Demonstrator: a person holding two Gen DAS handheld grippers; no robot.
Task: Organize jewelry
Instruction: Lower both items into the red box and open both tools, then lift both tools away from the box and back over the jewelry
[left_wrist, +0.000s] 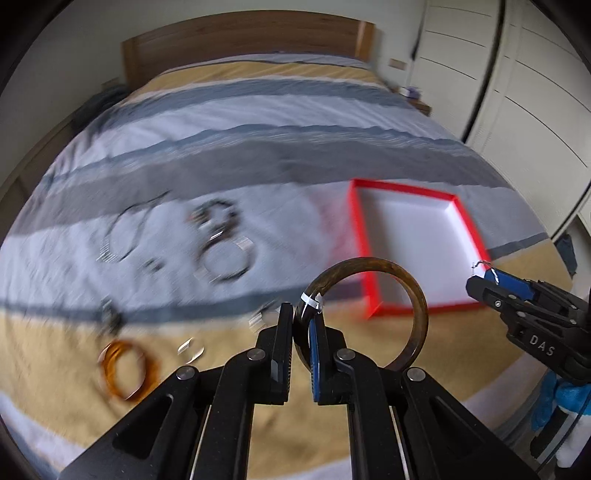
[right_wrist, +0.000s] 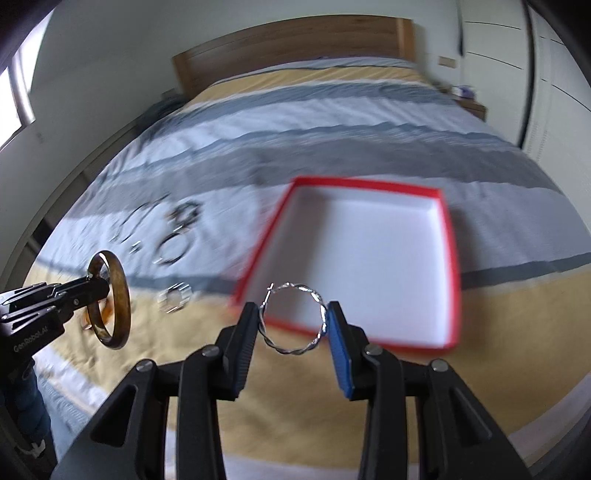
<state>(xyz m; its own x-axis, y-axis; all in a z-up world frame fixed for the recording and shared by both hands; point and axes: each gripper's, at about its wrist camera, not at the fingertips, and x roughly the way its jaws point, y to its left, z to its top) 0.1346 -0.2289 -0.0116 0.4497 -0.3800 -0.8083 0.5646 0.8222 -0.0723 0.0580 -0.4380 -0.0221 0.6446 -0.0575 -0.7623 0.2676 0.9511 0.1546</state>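
The left tool (left_wrist: 301, 328), bottom centre of its view, is pinched almost shut on the rim of a dark brown bangle (left_wrist: 369, 314), which stands upright above the bed (left_wrist: 258, 155). The right tool (right_wrist: 291, 325), bottom centre of its view, is partly open, clamping a twisted silver hoop (right_wrist: 291, 319) across its width. The red-edged box (right_wrist: 373, 258) lies empty just beyond, centre right. To do this step well, I judge each piece should be lowered inside the box walls before letting go. More jewelry (left_wrist: 221, 240) remains on the bed, middle left.

A striped bed (left_wrist: 258, 122) carries a red-rimmed tray (right_wrist: 448, 236) and scattered bangles (left_wrist: 127, 371).
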